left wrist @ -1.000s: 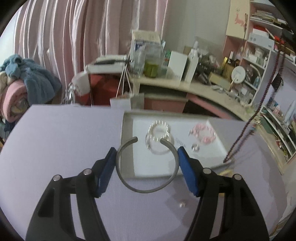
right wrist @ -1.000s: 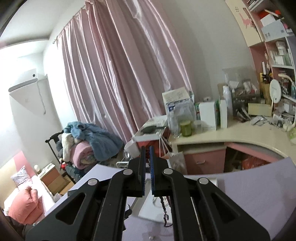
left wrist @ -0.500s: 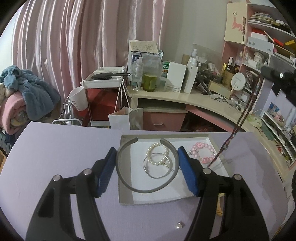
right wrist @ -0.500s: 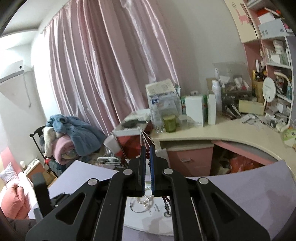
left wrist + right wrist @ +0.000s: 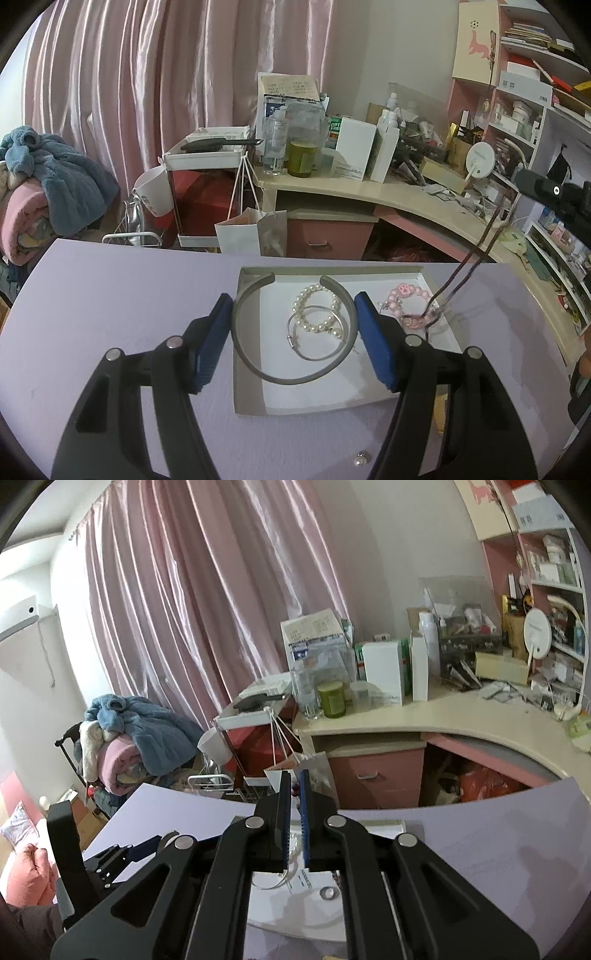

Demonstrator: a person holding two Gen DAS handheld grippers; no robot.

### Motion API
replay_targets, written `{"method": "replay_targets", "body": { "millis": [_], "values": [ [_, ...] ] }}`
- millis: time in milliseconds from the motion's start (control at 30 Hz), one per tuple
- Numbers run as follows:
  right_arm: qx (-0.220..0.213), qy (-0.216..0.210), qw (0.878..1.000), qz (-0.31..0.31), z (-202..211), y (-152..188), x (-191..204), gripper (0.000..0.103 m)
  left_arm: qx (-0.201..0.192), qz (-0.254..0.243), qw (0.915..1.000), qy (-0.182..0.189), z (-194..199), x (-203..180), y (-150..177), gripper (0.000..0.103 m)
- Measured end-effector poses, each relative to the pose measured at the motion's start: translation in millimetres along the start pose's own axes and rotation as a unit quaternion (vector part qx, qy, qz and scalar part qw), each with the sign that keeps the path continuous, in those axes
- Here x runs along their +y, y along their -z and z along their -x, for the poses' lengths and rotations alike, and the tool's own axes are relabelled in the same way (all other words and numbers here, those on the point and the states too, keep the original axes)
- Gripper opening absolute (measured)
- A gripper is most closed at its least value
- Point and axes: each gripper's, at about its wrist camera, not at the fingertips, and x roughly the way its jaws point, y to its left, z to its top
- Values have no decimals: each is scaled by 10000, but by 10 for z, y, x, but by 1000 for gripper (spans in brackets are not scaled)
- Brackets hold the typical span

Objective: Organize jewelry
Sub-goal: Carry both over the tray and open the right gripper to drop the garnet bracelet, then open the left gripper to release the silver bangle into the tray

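My left gripper (image 5: 293,299) is shut on a grey open cuff bangle (image 5: 295,378), held just above the white tray (image 5: 251,402) on the purple table. In the tray lie a pearl bracelet (image 5: 314,310), a thin silver bangle (image 5: 317,356) and a pink bead bracelet (image 5: 406,295). A dark bead necklace (image 5: 469,266) hangs from my right gripper (image 5: 554,199), its lower end pooled on the tray's right side. In the right wrist view my right gripper (image 5: 293,775) has its jaws opening, a small gap showing, with one dark bead (image 5: 294,786) between them.
A pearl stud (image 5: 360,459) lies on the table in front of the tray, and a ring (image 5: 327,893) lies in the tray. Behind the table stand a cluttered desk (image 5: 369,184), a pile of blankets (image 5: 48,195) at left and shelves (image 5: 535,110) at right.
My left gripper has carried the cuff over the tray. My right gripper has come down, laying the necklace's lower end in the tray, and its shut jaws have parted a little.
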Motion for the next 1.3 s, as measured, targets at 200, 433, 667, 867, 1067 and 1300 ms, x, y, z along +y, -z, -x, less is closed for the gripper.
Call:
{"method": "replay_targets", "body": {
  "millis": [200,433,667,867,1067,1300],
  "values": [
    [-84,98,9999,-65,54,37,-59,61,82,-8,9999,61,-104,-45,11,67],
    [21,325,9994,-136,86,204,-184,61,288,-92,9994,152,-371,-171,100,67],
    [249,573,9978,-227,89,460,-322,61,506,-192,9983,224,-620,-256,175,67],
    [369,677,9961,-431,79,591,-436,61,502,-250,9981,256,-742,-279,133,67],
    [481,711,9949,-526,87,705,-460,61,266,-204,9990,281,-596,-208,147,84],
    [651,693,9939,-562,125,855,-422,61,166,40,9998,132,-340,-42,252,84]
  ]
}}
